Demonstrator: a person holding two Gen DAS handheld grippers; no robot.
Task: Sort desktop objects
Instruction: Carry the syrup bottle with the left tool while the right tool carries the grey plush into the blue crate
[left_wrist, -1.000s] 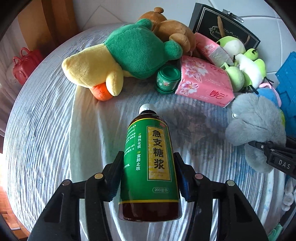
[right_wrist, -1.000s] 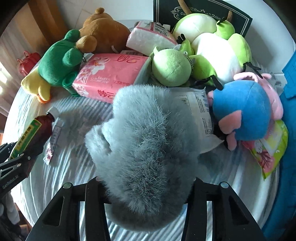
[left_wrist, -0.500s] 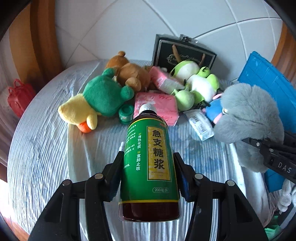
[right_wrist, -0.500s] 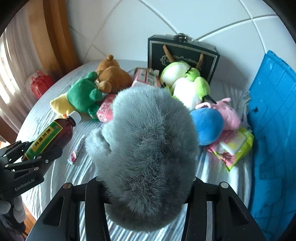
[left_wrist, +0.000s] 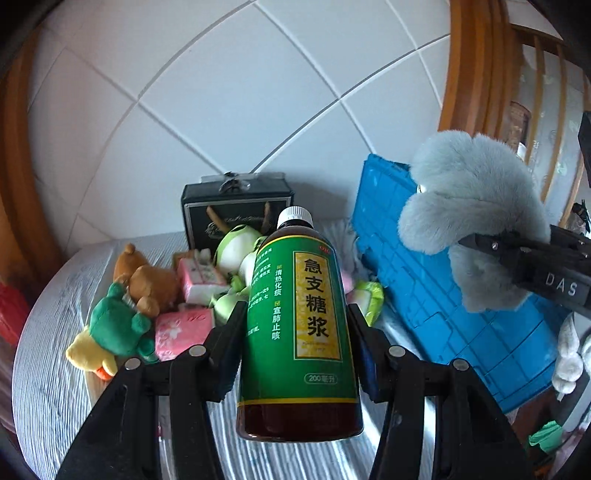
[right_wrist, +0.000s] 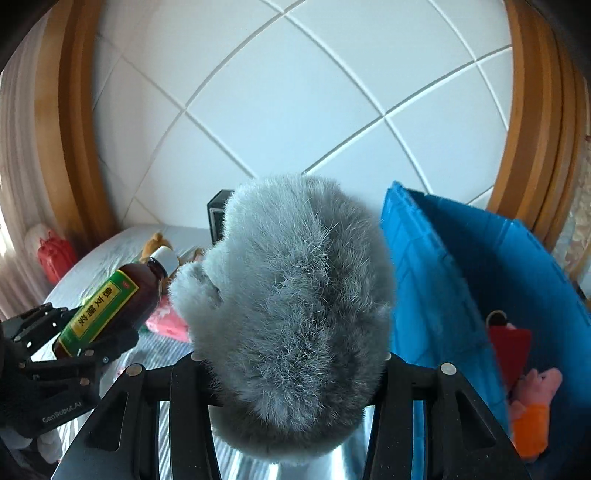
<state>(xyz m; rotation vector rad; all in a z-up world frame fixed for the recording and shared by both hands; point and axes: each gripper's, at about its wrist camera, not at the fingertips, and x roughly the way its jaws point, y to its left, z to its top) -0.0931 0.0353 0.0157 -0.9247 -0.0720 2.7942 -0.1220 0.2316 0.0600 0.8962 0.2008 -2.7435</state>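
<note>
My left gripper (left_wrist: 297, 343) is shut on a brown syrup bottle (left_wrist: 299, 332) with a green and yellow label and a white cap, held up above the striped tabletop. The same bottle (right_wrist: 110, 302) shows at the left of the right wrist view, in the left gripper (right_wrist: 88, 332). My right gripper (right_wrist: 291, 369) is shut on a fluffy grey plush toy (right_wrist: 288, 314), raised high beside the blue crate (right_wrist: 461, 280). In the left wrist view the grey plush toy (left_wrist: 476, 218) hangs at the upper right, with the right gripper's fingers (left_wrist: 517, 251) clamped on it.
On the table lie a green and yellow plush (left_wrist: 110, 332), a brown bear (left_wrist: 147, 280), pink tissue packs (left_wrist: 181, 332) and green-white plushes (left_wrist: 236, 251) before a black box (left_wrist: 236, 206). The crate (left_wrist: 443, 295) holds a pink toy (right_wrist: 535, 391) and a red item (right_wrist: 509, 347). A white tiled wall stands behind.
Both grippers have risen from just over the table, each keeping its object. The toys on the table now look smaller and lower, and the blue crate's inside has come into the right wrist view.
</note>
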